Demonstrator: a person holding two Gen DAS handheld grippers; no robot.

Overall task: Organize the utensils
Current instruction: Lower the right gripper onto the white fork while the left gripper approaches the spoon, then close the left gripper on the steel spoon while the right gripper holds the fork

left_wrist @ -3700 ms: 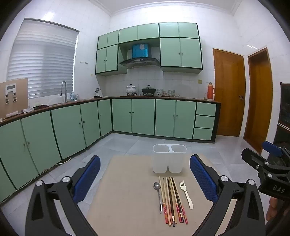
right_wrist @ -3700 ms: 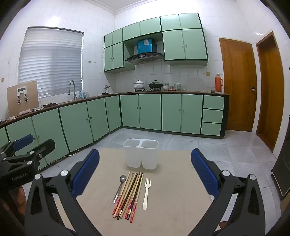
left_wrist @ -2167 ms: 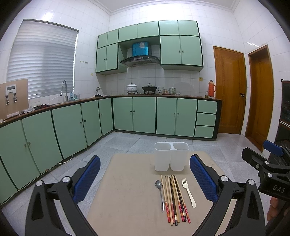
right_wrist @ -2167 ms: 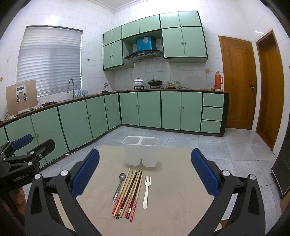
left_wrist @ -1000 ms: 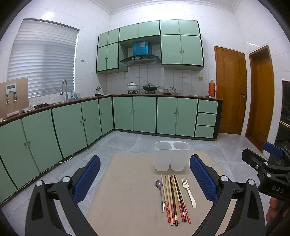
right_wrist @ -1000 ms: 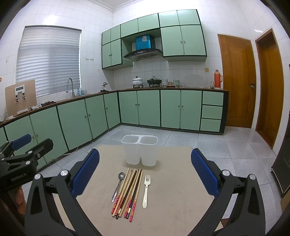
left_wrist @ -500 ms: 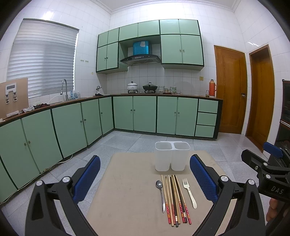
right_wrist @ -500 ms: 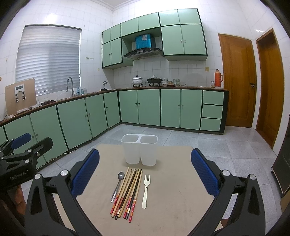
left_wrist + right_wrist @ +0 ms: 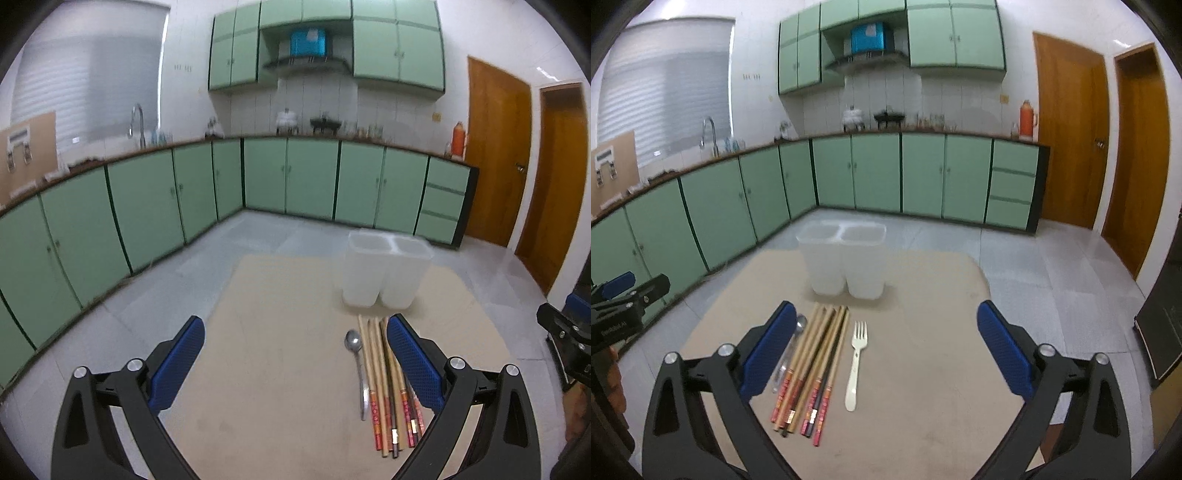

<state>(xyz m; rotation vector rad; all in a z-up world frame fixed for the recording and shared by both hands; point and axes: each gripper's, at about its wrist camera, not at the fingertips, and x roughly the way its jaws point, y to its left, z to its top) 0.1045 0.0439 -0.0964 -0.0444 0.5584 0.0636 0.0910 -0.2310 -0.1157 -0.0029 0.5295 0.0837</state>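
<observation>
A white two-compartment holder [image 9: 846, 258] [image 9: 384, 273] stands upright at the far side of the beige table [image 9: 923, 406]. In front of it lie a metal spoon [image 9: 356, 354], several chopsticks [image 9: 812, 362] [image 9: 384, 380] and a cream fork [image 9: 857, 362], side by side. My right gripper [image 9: 886, 350] hovers over them with its jaws closing; the fork and chopsticks lie below the gap, untouched, and the spoon [image 9: 792, 350] is partly behind the left finger. My left gripper [image 9: 295, 362] is open over bare table, its right finger [image 9: 413, 363] covering the fork.
The table's far edge lies just behind the holder, with grey tiled floor [image 9: 1052, 266] around it. Green cabinets [image 9: 923, 177] line the walls and wooden doors [image 9: 1071, 129] stand at the right. A dark cabinet [image 9: 1160, 332] sits close to the table's right side.
Both grippers have dropped and tipped down toward the table, so the utensils look nearer. The left view has swung left, putting the utensils by its right finger. The right jaws stand slightly narrower.
</observation>
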